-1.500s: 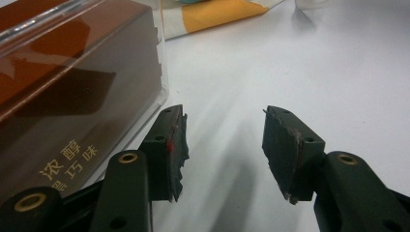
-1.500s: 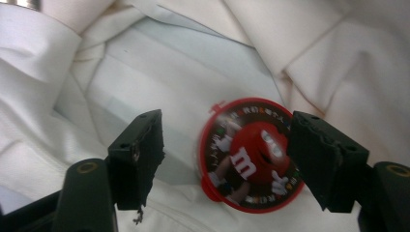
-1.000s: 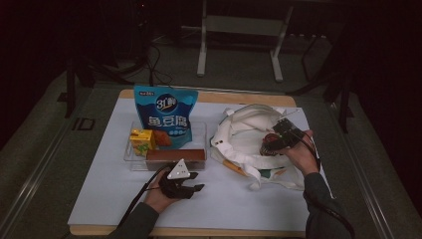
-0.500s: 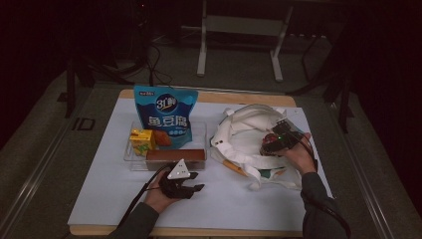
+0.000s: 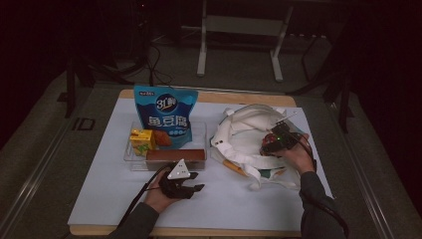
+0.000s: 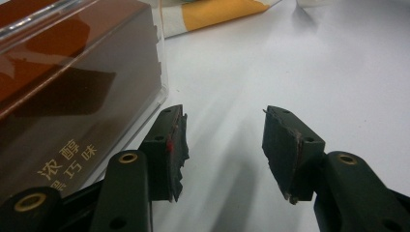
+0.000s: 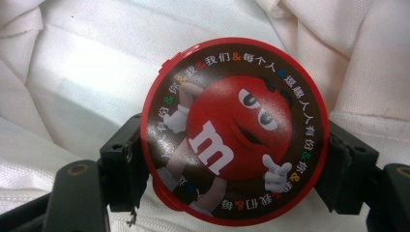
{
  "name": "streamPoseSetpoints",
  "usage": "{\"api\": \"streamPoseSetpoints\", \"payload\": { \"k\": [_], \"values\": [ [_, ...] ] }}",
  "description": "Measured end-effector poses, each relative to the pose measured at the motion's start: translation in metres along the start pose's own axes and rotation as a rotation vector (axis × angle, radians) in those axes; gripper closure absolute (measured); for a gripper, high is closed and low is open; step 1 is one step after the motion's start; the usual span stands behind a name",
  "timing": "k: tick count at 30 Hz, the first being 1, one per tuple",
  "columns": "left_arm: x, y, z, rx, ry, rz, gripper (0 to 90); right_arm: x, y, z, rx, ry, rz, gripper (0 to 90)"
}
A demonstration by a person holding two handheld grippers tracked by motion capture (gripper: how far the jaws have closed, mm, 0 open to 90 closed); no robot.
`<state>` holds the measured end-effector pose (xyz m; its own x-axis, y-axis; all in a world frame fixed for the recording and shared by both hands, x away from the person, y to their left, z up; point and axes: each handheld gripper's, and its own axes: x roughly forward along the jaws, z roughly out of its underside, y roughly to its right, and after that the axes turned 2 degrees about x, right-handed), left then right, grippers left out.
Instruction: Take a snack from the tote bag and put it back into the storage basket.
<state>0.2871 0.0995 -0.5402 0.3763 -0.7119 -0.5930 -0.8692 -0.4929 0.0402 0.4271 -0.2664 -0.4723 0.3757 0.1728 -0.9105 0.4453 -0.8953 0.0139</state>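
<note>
Right gripper (image 7: 234, 169) clamped a round red-rimmed candy tin with a red cartoon figure on its lid (image 7: 235, 130), jaws pressed to both sides, held over the white cloth tote bag (image 5: 249, 132). Left gripper (image 6: 223, 150) rested on the white table sheet (image 5: 114, 174), jaws apart and empty, just beside the clear plastic tray (image 5: 130, 162) holding a long brown box (image 6: 58, 87).

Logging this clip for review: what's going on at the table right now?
A person works with a tool in each hand. The right tool is shut on a round red-rimmed candy tin and holds it over the white cloth bag. The left tool rests open and empty on the white table, beside the brown box in the clear plastic tray.
</note>
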Motion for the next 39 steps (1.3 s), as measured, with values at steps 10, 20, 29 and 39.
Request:
{"api": "streamPoseSetpoints", "payload": {
  "k": [10,20,29,39],
  "values": [
    [0.0,0.0,0.0,0.0,0.0,0.001,50.0,0.002,-0.007,-0.002,-0.017,0.019,-0.007,25.6],
    [0.0,0.0,0.0,0.002,-0.001,0.002,50.1,0.003,-0.023,-0.008,-0.057,0.016,-0.018,25.6],
    [0.0,0.0,0.0,0.002,-0.002,0.002,50.2,0.0,-0.036,-0.015,-0.091,0.025,-0.031,25.7],
    [0.0,0.0,0.0,0.003,-0.003,0.001,50.8,-0.008,-0.046,-0.023,-0.107,0.049,-0.042,25.7]
  ]
}}
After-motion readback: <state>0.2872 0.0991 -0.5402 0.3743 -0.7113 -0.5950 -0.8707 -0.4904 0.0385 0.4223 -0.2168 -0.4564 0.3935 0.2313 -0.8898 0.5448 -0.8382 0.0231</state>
